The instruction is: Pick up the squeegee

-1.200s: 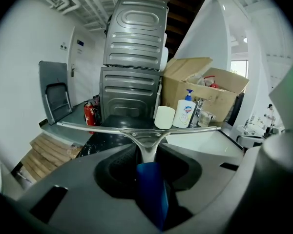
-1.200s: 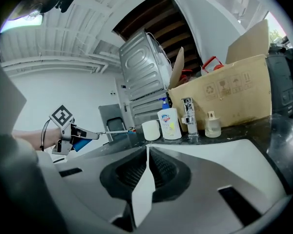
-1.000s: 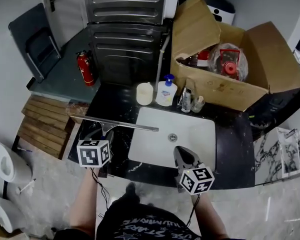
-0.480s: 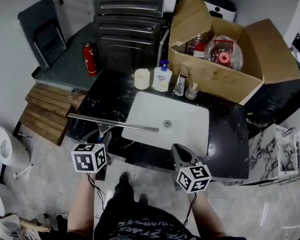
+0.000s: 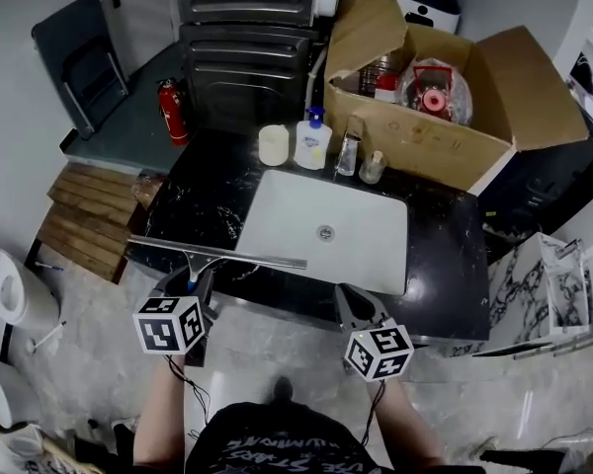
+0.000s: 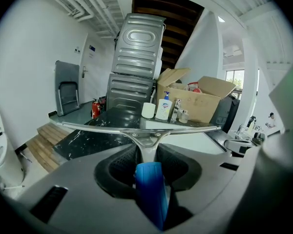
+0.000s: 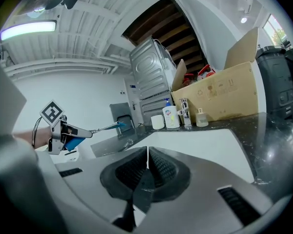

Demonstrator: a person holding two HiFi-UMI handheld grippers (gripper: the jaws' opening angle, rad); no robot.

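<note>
**A:** Layout, biggest item first?

**B:** You stand at a black marbled bench (image 5: 203, 186) with a white sink (image 5: 287, 215) set into it. An open cardboard box (image 5: 425, 146) sits along the back right, behind the tap (image 5: 348, 149).

**A:** Squeegee location?

**B:** The squeegee (image 5: 217, 254) is in your left gripper (image 5: 198, 279). In the head view its blade lies crosswise over the bench's front left edge. The blade's right end comes just before the sink's near left corner. The right gripper view shows it up in the air at the left, clear of the bench top.

**A:** Grip check, left?

**B:** In the left gripper view the pads press on the blue handle (image 6: 150, 189) from both sides. The gap is narrow and the handle fills it. The metal neck and blade stick out ahead of the jaws.

**A:** Right?

**B:** Your right gripper (image 5: 348, 294) has its pads closed against each other with nothing between them. It hangs at the bench's front edge, before the sink.

**A:** Small items?

**B:** A row behind the sink, left to right: white cup (image 5: 274, 144), pump soap bottle (image 5: 312, 144), the tap, small clear bottle (image 5: 373, 168).
</note>
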